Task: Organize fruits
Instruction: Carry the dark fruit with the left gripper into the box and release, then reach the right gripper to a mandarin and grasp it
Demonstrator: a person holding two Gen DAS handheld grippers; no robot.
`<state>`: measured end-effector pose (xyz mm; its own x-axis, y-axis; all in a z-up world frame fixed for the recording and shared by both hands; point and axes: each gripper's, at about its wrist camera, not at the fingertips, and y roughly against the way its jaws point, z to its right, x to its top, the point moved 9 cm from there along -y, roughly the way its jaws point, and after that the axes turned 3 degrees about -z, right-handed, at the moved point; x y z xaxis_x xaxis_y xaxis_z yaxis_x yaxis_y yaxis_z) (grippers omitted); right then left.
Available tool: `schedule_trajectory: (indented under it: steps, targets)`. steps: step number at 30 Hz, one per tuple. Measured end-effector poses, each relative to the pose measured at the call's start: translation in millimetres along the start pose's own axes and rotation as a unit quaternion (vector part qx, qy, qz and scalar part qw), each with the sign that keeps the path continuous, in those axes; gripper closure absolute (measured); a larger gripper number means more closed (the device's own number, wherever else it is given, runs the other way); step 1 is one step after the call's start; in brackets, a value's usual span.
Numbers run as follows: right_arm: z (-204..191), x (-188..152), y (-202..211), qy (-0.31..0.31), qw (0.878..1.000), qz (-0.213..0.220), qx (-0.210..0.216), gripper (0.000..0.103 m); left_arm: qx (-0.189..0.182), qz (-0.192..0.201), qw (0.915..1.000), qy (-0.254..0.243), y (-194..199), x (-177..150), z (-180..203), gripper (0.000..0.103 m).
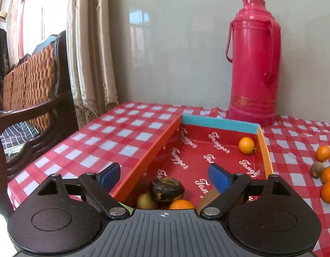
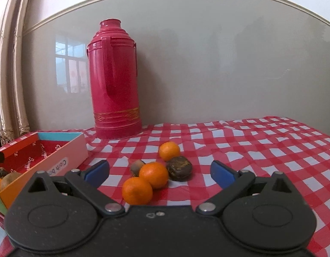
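My left gripper hangs over the near end of the red box, its jaws spread wide with nothing pinched between the blue pads. One pad sits outside the box's left wall, the other over the printed floor. Below them, at the near end of the box, lie a dark wrinkled fruit, a small yellowish-green fruit touching its left side, and a mandarin partly hidden by the gripper body. Another mandarin rests alone in the far right corner of the box, against the orange wall.

My right gripper points at the loose pile on the red-and-white checked tablecloth, jaws likewise spread and empty. Between the pads I see the nearest mandarin touching a second mandarin behind it. A small brown fruit sits just left of that second one, and a dark round fruit just right of it. A third mandarin lies farther back, near the dark fruit. The box stands to the left of this pile, toward the table's left edge.

A magenta thermos flask stands upright at the table's back edge against the wall, just beyond the box's far right corner
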<state>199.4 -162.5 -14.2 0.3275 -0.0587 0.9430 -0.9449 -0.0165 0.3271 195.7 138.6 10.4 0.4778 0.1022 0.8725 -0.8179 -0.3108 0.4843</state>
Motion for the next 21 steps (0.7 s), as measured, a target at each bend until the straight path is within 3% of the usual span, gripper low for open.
schedule_trajectory:
  steps: [7,13,21]
  targets:
    - [-6,-4,-6,0.007,0.999,-0.030,0.021,0.014,0.041,0.014,0.9988,0.022,26,-7,-49,0.013]
    - [-14,-13,-20,0.011,0.996,-0.084,0.039,0.027,0.096,0.020,0.9941,0.047,44,-31,-97,0.009]
    - [-21,-19,-37,0.005,0.991,-0.128,0.025,0.037,0.139,0.032,0.9883,0.054,47,-41,-129,0.005]
